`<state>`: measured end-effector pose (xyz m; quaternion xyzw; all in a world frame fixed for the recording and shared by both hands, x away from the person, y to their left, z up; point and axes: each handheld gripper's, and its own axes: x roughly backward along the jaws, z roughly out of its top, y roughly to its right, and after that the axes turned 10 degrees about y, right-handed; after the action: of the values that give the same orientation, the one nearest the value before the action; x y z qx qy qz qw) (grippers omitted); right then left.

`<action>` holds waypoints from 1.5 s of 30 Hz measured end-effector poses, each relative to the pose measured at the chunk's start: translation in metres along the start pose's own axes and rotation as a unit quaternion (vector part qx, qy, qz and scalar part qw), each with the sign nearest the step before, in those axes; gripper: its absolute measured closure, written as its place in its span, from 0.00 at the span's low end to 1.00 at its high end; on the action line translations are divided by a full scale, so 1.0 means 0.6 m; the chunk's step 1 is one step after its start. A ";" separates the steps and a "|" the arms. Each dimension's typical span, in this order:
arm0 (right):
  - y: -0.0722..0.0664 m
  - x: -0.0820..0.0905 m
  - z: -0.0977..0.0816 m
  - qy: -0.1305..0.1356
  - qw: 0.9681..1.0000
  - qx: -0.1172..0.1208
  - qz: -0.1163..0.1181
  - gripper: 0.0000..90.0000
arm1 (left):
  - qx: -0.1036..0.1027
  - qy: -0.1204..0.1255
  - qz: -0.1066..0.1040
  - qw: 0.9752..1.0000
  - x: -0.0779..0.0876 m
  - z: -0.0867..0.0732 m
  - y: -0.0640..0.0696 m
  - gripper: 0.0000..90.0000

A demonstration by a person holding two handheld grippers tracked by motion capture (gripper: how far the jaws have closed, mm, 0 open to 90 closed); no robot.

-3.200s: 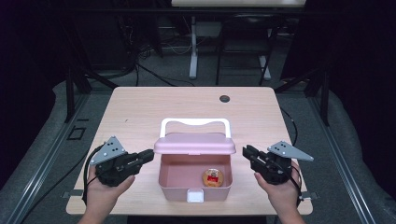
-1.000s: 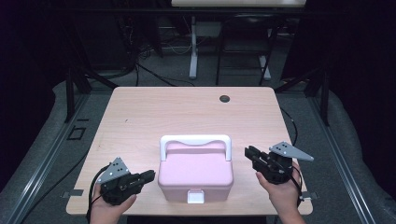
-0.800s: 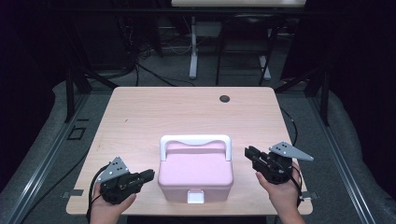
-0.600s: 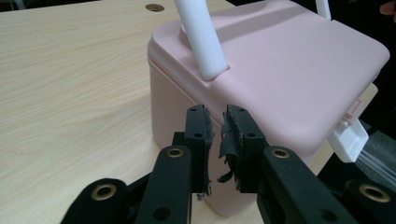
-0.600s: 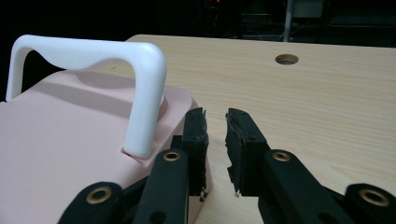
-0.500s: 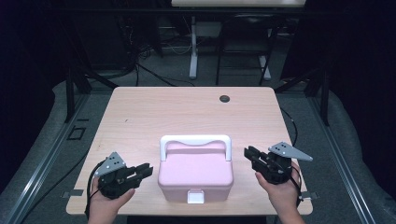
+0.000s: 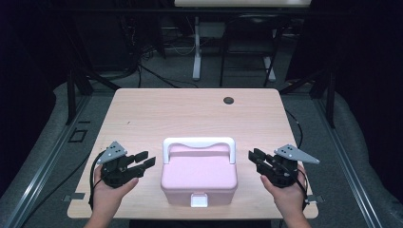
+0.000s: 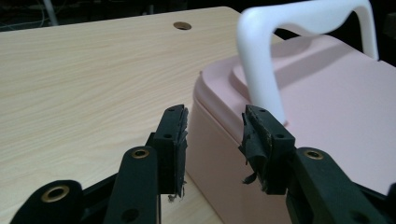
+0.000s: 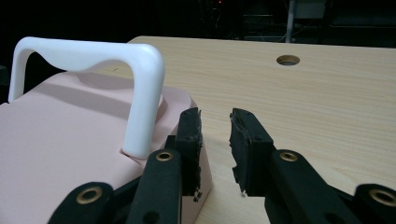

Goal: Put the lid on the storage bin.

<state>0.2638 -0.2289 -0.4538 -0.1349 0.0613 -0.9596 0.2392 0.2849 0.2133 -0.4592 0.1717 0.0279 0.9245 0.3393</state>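
A pink box (image 7: 199, 173) with its lid down sits near the table's front edge, its white handle (image 7: 198, 141) upright and a white latch (image 7: 198, 200) at the front. My left gripper (image 7: 145, 159) is just left of the box and apart from it. Its jaws have just been opening, and the left gripper view shows nothing between the jaws of the left gripper (image 8: 214, 112), with the box's corner (image 8: 219, 135) beyond them. My right gripper (image 7: 253, 155) is just right of the box. In its own view the right gripper (image 9: 215, 114) has jaws a little apart, just opening, with nothing between them.
The wooden table (image 7: 190, 114) stretches bare behind the box, with a dark cable hole (image 7: 229, 100) near its far edge. Hands hold both grippers at the front edge. Dark floor, cables and stands surround the table.
The box lid, open at first with a small object inside, is now down. My left gripper moved away from the front edge, alongside the box, and its jaws opened. The right gripper kept its place.
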 end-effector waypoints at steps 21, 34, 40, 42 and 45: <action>0.021 -0.015 -0.025 -0.012 1.000 0.008 -0.022 0.78 | -0.003 -0.014 0.045 0.999 -0.034 -0.058 -0.060 0.62; 0.026 -0.026 -0.049 -0.012 0.999 0.032 -0.033 0.77 | 0.005 -0.020 0.059 0.998 -0.035 -0.085 -0.075 0.61; 0.034 -0.035 -0.062 -0.023 0.998 0.031 -0.042 0.75 | 0.003 -0.032 0.056 0.998 -0.038 -0.093 -0.076 0.61; 0.039 -0.037 -0.067 -0.024 0.998 0.024 -0.045 0.75 | 0.004 -0.030 0.057 0.998 -0.040 -0.096 -0.075 0.61; 0.044 -0.039 -0.072 -0.027 0.998 0.022 -0.050 0.75 | 0.007 -0.030 0.060 0.998 -0.041 -0.099 -0.074 0.61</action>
<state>0.2829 -0.2384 -0.5054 -0.1583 0.0272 -0.9676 0.1949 0.3098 0.2353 -0.5296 0.2032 0.0137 0.9375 0.2823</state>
